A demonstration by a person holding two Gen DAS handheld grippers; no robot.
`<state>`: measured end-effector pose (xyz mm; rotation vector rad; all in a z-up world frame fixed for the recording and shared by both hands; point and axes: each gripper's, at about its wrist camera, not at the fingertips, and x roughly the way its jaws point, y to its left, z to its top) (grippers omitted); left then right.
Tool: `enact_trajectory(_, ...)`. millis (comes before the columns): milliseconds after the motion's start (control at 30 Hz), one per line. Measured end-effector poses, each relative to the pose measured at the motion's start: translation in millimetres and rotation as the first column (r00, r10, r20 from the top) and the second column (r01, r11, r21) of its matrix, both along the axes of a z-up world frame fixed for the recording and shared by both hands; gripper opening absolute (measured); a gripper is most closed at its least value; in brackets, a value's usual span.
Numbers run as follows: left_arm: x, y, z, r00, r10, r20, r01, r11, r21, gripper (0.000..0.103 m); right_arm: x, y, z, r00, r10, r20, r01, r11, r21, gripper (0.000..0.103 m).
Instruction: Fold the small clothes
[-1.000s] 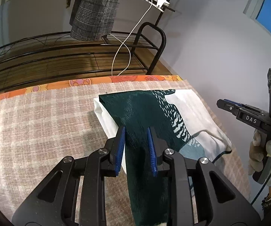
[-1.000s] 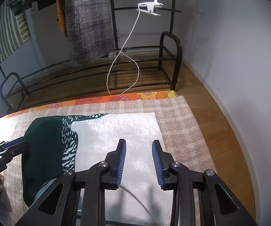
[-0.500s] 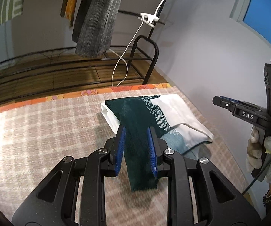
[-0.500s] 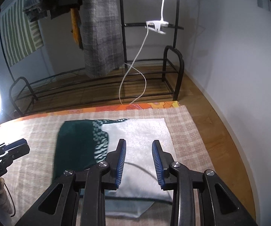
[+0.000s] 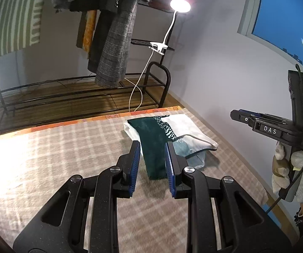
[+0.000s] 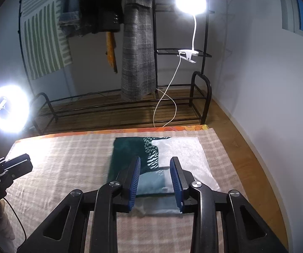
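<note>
A small folded garment (image 5: 162,135), dark green on one side and white on the other with a zebra-like band between, lies flat on the checked cloth (image 5: 56,151). It also shows in the right wrist view (image 6: 151,158). My left gripper (image 5: 152,164) is open and empty, held above the cloth short of the garment's near edge. My right gripper (image 6: 155,179) is open and empty, raised over the garment's near edge. The right gripper also shows at the right of the left wrist view (image 5: 235,115), held in a gloved hand.
The cloth covers a table with an orange patterned edge (image 6: 172,129) at the far side. Beyond it stand a black metal rack (image 6: 199,97) with hanging clothes (image 6: 137,48), a clip lamp (image 6: 190,0) with a white cable, and a ring light (image 6: 9,109) at left.
Both grippers have pulled back and risen away from the garment. The garment now looks smaller and lies folded on the cloth. Both grippers stay open.
</note>
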<state>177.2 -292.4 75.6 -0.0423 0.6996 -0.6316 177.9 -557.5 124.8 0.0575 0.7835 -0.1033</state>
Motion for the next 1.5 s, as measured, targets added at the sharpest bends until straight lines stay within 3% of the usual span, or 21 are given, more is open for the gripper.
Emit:
enact_trajectory(200, -37, 32, 4, 1.000, -0.011, 0.022, 0.011, 1.000, -0.003, 0.022, -37, 30, 10, 0.999, -0.016, 0.028, 0.016, 1.000, 0.012, 0.030)
enact_trajectory(433, -76, 62, -4, 0.999, -0.029, 0.046, 0.029, 0.999, 0.020, 0.028, -73, 65, -1, 0.999, -0.027, 0.040, 0.026, 0.999, 0.023, 0.033)
enact_trajectory(500, -83, 69, -10, 0.998, -0.034, 0.043, 0.033, 0.999, 0.021, 0.035, -84, 74, -7, 0.998, -0.040, 0.050, 0.039, 0.999, 0.022, 0.036)
enact_trajectory(567, -92, 75, -16, 0.998, -0.036, 0.049, 0.035, 0.999, 0.026, 0.050, -91, 83, -15, 0.997, -0.051, 0.053, 0.051, 0.999, 0.005, 0.046)
enact_trajectory(667, -101, 81, -24, 0.997, -0.046, 0.064, 0.043, 0.998, 0.049, 0.053, -101, 92, -24, 0.996, -0.059, 0.067, 0.059, 0.998, -0.005, 0.055)
enact_trajectory(700, -102, 81, -27, 0.997, -0.052, 0.064, 0.049, 0.997, 0.054, 0.056, -103, 94, -26, 0.995, -0.064, 0.072, 0.065, 0.998, -0.006, 0.058)
enact_trajectory(767, -104, 83, -32, 0.997, -0.056, 0.058, 0.052, 0.997, 0.058, 0.065, -107, 97, -31, 0.992, -0.086, 0.093, 0.087, 0.996, -0.004, 0.073)
enact_trajectory(833, -106, 86, -37, 0.997, -0.051, 0.053, 0.048, 0.997, 0.058, 0.070, -110, 98, -36, 0.990, -0.101, 0.102, 0.101, 0.995, 0.001, 0.078)
enact_trajectory(1133, -109, 85, -54, 0.996, -0.042, 0.076, 0.035, 0.994, 0.100, 0.081, -107, 99, -49, 0.981, -0.131, 0.142, 0.131, 0.991, 0.006, 0.103)
enact_trajectory(1267, -107, 86, -57, 0.998, -0.014, 0.058, 0.008, 0.994, 0.106, 0.095, -103, 92, -53, 0.977, -0.159, 0.145, 0.156, 0.987, 0.032, 0.103)
enact_trajectory(1500, -101, 91, -56, 0.997, 0.057, 0.055, -0.063, 0.990, 0.128, 0.102, -92, 94, -58, 0.977, -0.167, 0.135, 0.165, 0.986, 0.029, 0.103)
